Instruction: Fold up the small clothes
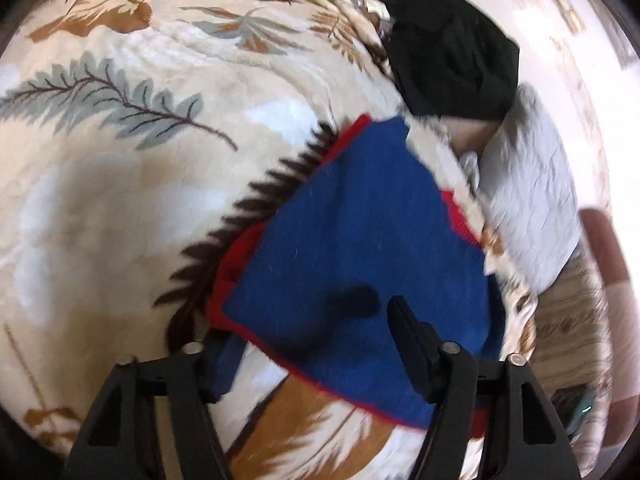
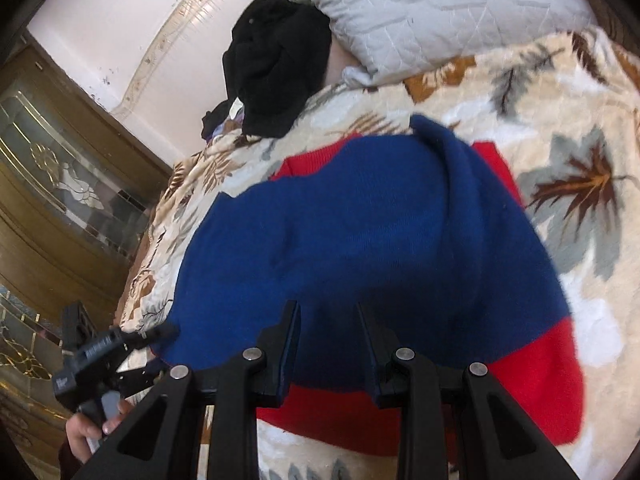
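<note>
A small blue knit garment with red trim (image 1: 360, 248) lies partly folded on a cream leaf-patterned blanket (image 1: 120, 168). In the left wrist view my left gripper (image 1: 304, 344) has its jaws wide apart; the right finger (image 1: 408, 332) lies over the blue cloth and the left finger is hidden behind a blue fold. In the right wrist view the same garment (image 2: 360, 232) fills the middle. My right gripper (image 2: 328, 320) has its jaws a little apart with the blue cloth bunched between them. The left gripper (image 2: 160, 330) shows there at the garment's left edge, held by a hand.
A black garment (image 1: 452, 52) lies bunched at the far end of the bed, also in the right wrist view (image 2: 276, 68). A grey quilted pillow (image 2: 432, 4) sits beside it. A wooden cabinet with glass doors (image 2: 60, 184) stands past the bed's edge.
</note>
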`<move>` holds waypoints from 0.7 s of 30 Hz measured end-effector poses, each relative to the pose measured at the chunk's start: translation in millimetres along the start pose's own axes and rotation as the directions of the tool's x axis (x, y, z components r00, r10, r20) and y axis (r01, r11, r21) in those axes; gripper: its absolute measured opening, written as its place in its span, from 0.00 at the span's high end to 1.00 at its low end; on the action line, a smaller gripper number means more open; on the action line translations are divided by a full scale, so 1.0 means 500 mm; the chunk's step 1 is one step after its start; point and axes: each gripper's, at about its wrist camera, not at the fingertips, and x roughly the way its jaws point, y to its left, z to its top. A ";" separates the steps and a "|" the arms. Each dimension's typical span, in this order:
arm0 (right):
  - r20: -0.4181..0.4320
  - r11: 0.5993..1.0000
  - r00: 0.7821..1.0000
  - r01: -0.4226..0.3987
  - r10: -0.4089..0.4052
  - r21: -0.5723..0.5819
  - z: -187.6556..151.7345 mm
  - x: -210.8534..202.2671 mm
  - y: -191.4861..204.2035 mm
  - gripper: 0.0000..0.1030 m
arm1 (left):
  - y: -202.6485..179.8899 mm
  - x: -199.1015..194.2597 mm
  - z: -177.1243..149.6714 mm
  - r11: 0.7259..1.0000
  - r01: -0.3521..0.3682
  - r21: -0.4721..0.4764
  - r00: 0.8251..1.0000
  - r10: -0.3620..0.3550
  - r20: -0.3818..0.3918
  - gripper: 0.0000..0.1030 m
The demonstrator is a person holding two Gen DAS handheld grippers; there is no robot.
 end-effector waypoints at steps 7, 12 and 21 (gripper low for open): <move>-0.047 0.987 0.995 -0.082 0.089 0.142 0.016 0.023 -0.053 0.75 | -0.037 0.010 0.007 0.997 0.000 0.076 0.998 -0.004 0.061 0.83; 0.036 0.970 0.993 -0.121 0.116 0.212 0.041 -0.037 -0.086 0.71 | -0.134 -0.041 0.001 0.959 -0.054 0.279 0.990 0.014 0.141 0.86; 0.229 0.922 0.965 -0.200 0.128 0.331 0.072 -0.183 -0.179 0.71 | -0.435 -0.080 -0.125 0.685 -0.172 0.708 0.975 0.018 0.219 0.87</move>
